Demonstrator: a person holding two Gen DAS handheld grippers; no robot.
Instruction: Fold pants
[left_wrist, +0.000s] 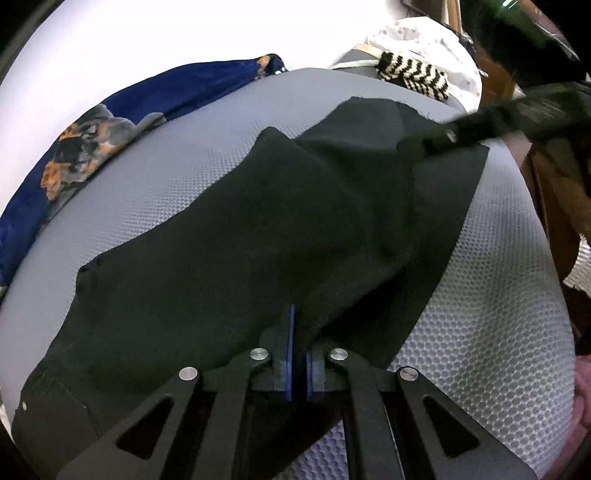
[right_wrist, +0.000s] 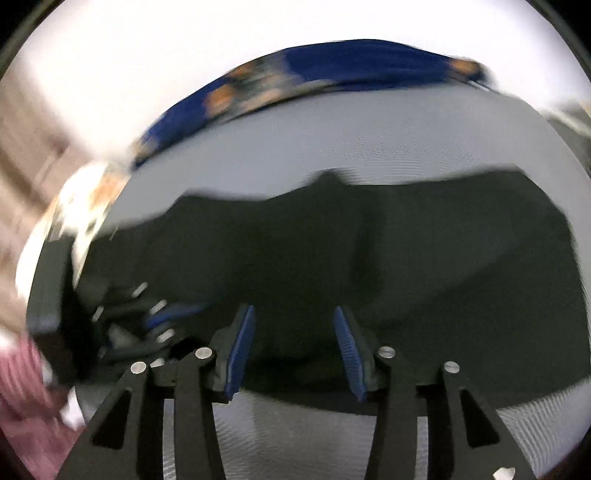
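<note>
Black pants (left_wrist: 258, 221) lie spread across a grey mesh mattress (left_wrist: 498, 295). My left gripper (left_wrist: 300, 332) is shut at their near edge, with a raised fold of the black cloth pinched between its blue pads. The right gripper (left_wrist: 439, 140) shows as a dark blur over the far right corner of the pants. In the blurred right wrist view, my right gripper (right_wrist: 295, 332) is open just above the pants (right_wrist: 406, 258), and nothing sits between its blue pads. The left gripper (right_wrist: 162, 321) is at the lower left there, down on the cloth.
A blue cloth with orange patches (left_wrist: 110, 122) runs along the mattress's far left edge. A black-and-white striped item (left_wrist: 413, 74) and a white dotted fabric (left_wrist: 424, 37) lie at the far end. Brown furniture (left_wrist: 546, 184) stands on the right. A pink striped sleeve (right_wrist: 22, 387) is at the left.
</note>
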